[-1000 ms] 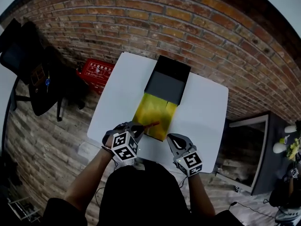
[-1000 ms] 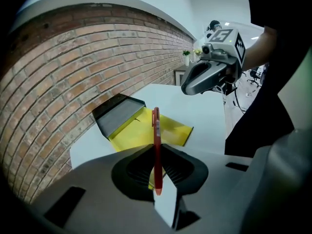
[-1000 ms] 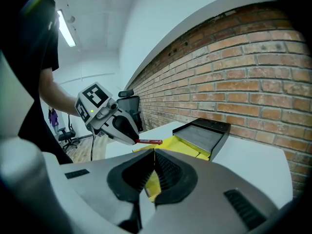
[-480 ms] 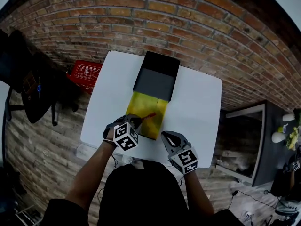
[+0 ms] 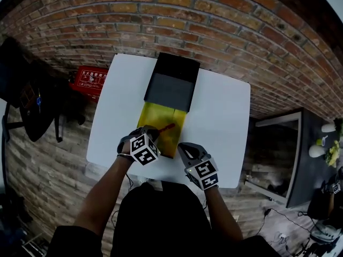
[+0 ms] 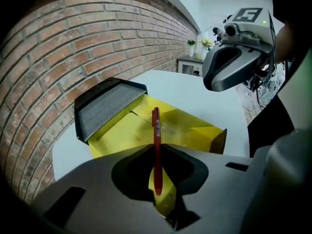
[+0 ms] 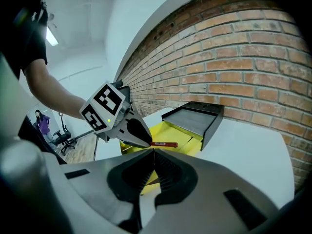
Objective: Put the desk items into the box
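An open box with a yellow inside (image 5: pixel 161 119) and a black lid (image 5: pixel 170 84) folded back lies on the white table (image 5: pixel 222 116). My left gripper (image 5: pixel 149 131) is shut on a red pen (image 5: pixel 165 127), which points out over the box's near end. In the left gripper view the pen (image 6: pixel 156 140) stands up from the jaws above the yellow box (image 6: pixel 187 130). My right gripper (image 5: pixel 183 146) hangs just right of the box's near corner, shut with nothing in it. The right gripper view shows its closed jaws (image 7: pixel 154 153), the left gripper (image 7: pixel 136 133) and the pen (image 7: pixel 164 144).
A red crate (image 5: pixel 89 80) sits on the floor left of the table. A black office chair (image 5: pixel 24 90) stands further left. A dark cabinet (image 5: pixel 286 154) is at the right. The brick wall runs just behind the box lid (image 7: pixel 195 117).
The left gripper has carried the pen a little further over the yellow box. The right gripper has drifted left towards the box's near corner.
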Demonstrator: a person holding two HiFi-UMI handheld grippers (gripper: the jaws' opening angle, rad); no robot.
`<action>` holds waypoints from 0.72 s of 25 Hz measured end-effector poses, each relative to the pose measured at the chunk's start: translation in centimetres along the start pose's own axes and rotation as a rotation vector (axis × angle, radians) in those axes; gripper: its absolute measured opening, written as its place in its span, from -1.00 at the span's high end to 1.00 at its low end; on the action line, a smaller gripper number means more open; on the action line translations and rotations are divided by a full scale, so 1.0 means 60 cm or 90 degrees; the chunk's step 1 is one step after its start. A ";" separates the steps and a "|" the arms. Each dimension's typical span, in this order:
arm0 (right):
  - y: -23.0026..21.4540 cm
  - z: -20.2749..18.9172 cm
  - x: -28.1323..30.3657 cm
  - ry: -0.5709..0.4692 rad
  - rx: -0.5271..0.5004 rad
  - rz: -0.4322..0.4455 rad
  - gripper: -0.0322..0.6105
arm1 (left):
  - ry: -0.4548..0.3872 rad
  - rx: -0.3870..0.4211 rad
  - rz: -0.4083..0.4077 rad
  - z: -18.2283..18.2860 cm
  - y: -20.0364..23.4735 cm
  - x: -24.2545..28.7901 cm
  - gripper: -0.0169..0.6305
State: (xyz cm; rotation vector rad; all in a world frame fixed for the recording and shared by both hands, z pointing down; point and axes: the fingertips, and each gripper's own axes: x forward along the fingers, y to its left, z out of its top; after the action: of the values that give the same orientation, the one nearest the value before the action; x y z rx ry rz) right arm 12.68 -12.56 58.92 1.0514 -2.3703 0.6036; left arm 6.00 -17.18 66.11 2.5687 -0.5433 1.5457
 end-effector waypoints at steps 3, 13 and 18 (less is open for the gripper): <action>-0.007 -0.002 0.005 0.008 0.002 -0.002 0.83 | 0.008 0.001 -0.005 -0.001 0.001 0.013 0.76; -0.029 -0.013 -0.001 0.016 0.021 -0.012 0.83 | 0.061 0.015 -0.025 -0.016 0.001 0.050 0.76; -0.035 -0.015 -0.003 0.017 0.024 -0.016 0.83 | 0.075 0.023 -0.032 -0.014 -0.004 0.058 0.76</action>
State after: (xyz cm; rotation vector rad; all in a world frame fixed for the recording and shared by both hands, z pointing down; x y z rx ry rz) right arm 14.63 -13.23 59.98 1.0805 -2.3277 0.6518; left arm 6.84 -17.59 69.58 2.4772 -0.4379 1.6909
